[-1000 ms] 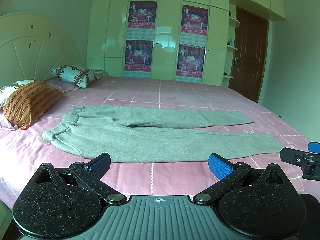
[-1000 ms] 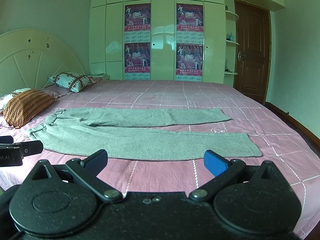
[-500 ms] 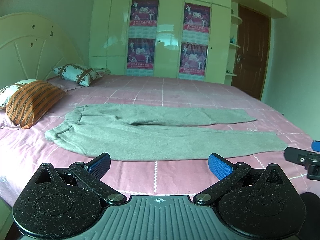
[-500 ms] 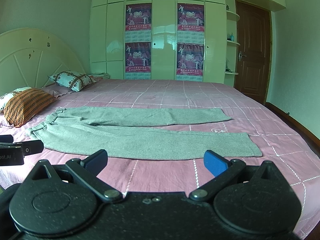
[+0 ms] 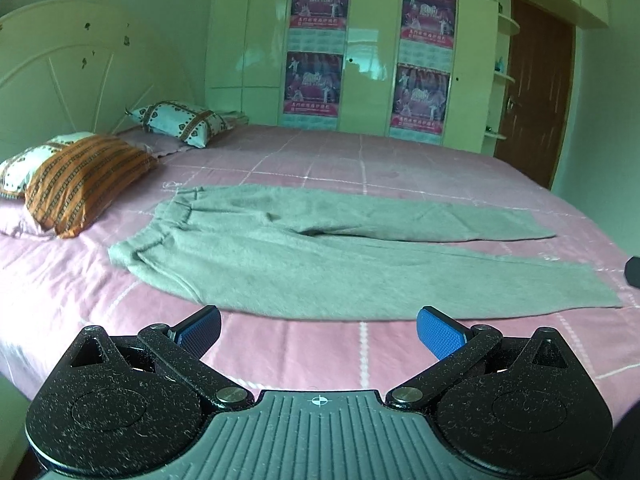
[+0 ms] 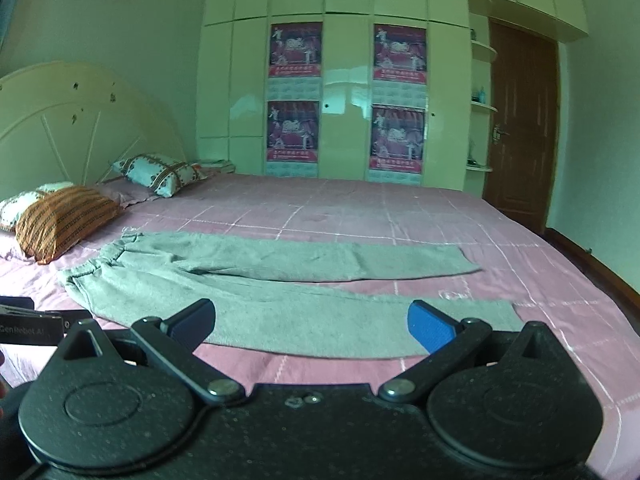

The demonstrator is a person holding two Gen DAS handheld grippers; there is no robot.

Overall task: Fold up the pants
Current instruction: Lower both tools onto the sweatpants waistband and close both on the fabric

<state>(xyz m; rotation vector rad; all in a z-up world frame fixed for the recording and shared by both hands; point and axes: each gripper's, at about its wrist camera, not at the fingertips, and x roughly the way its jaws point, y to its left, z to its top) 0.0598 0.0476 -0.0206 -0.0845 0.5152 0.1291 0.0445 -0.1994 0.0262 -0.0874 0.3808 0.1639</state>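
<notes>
Right claw (image 5: 633, 271) cut off by frame edge; poster (image 6: 295, 49) text illegible.

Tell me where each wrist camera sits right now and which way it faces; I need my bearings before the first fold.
Left wrist: sits behind the open left gripper, low at the near bed edge, facing the gray pants' waistband half; the right gripper shows at the far right.
Right wrist: sits behind the open right gripper, facing the pants nearer the cuffs; the left gripper shows at the left.
Shared: pants, pink bedspread, orange pillow, wardrobe.
</notes>
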